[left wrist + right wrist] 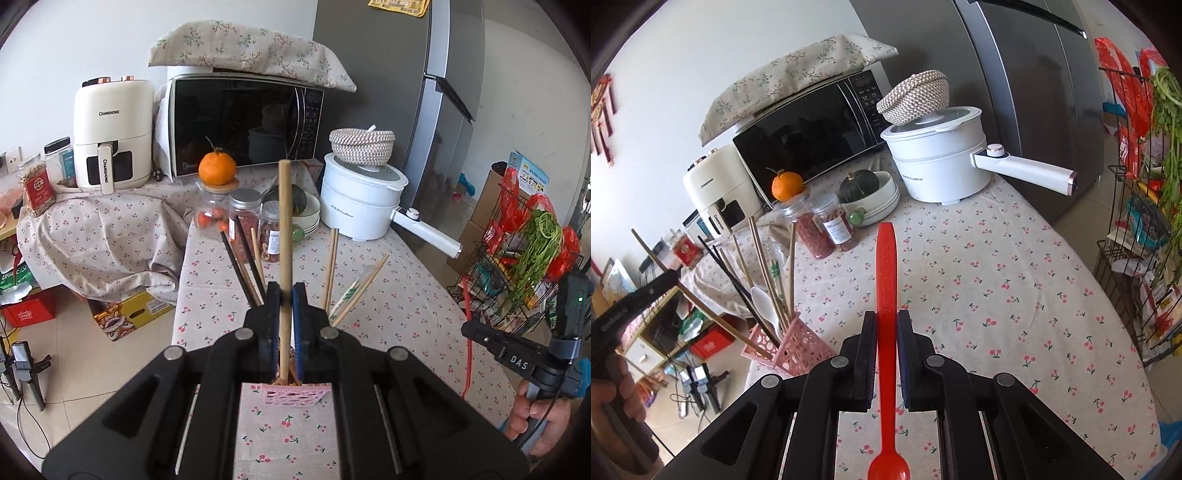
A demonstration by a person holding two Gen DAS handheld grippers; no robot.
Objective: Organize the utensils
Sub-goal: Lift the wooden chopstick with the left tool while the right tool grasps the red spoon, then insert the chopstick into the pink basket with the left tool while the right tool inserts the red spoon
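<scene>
My left gripper (287,295) is shut on a light wooden chopstick (284,221) that stands nearly upright, its lower end over the pink perforated holder (295,397). Dark and wooden chopsticks (243,266) fan out of that holder behind the jaws. My right gripper (886,319) is shut on a red plastic spoon (886,280), handle pointing away and bowl (888,467) hanging toward the camera. In the right wrist view the pink holder (798,347) stands at the left with several chopsticks and a white spoon (764,304) in it. The left gripper (661,282) holds its chopstick slanted into that holder.
On the cherry-print tablecloth (997,295) stand spice jars (243,218), an orange (217,168) on a jar, a white electric pot (938,162) under a woven basket, and bowls with a green squash (858,184). Microwave (240,122) and air fryer (110,136) behind. Wire rack (1137,258) at right.
</scene>
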